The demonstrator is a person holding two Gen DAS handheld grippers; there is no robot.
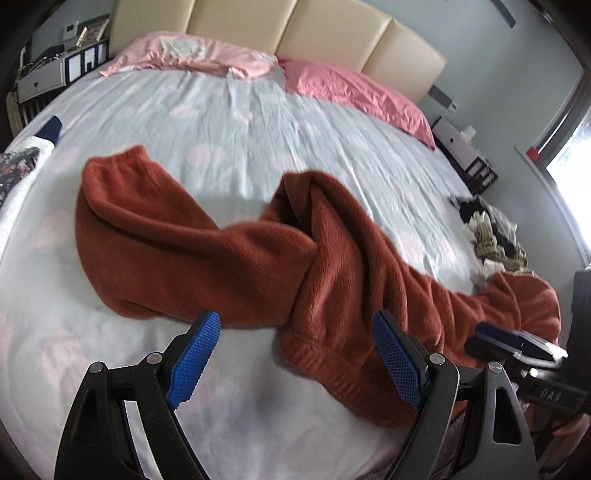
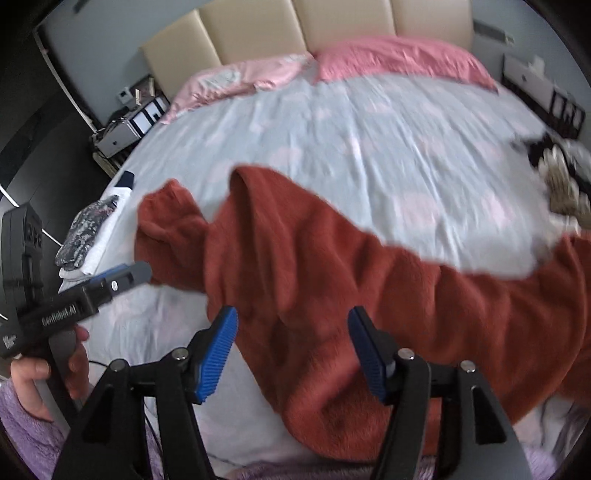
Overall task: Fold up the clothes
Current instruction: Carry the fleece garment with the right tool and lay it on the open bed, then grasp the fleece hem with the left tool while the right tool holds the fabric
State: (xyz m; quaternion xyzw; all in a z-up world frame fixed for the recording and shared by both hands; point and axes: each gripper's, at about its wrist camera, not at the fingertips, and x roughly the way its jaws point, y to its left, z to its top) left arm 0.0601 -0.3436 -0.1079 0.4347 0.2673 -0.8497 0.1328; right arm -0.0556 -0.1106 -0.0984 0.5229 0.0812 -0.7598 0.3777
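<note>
A rust-red fleece garment (image 1: pixel 221 251) lies twisted across the pale blue sheet (image 1: pixel 229 122), with two tube-like ends toward the pillows and a ribbed hem near me. My left gripper (image 1: pixel 295 319) hovers open over that hem, its blue pads (image 1: pixel 195 354) wide apart and pressing on nothing. In the right wrist view the same garment (image 2: pixel 332 280) spreads under my right gripper (image 2: pixel 292 313), which is open too, with fleece below the gap. The left gripper (image 2: pixel 122 277) shows at the left there, held by a hand (image 2: pixel 33 373). The right gripper (image 1: pixel 517 343) shows at the right edge of the left wrist view.
Two pink pillows (image 1: pixel 343 88) lie against a beige padded headboard (image 1: pixel 295 29). A loose pile of dark and cream clothes (image 1: pixel 491 229) sits at the bed's right edge. Folded items (image 1: pixel 22 166) lie at its left edge. Nightstands flank the bed, and a window (image 1: pixel 569 162) is at the right.
</note>
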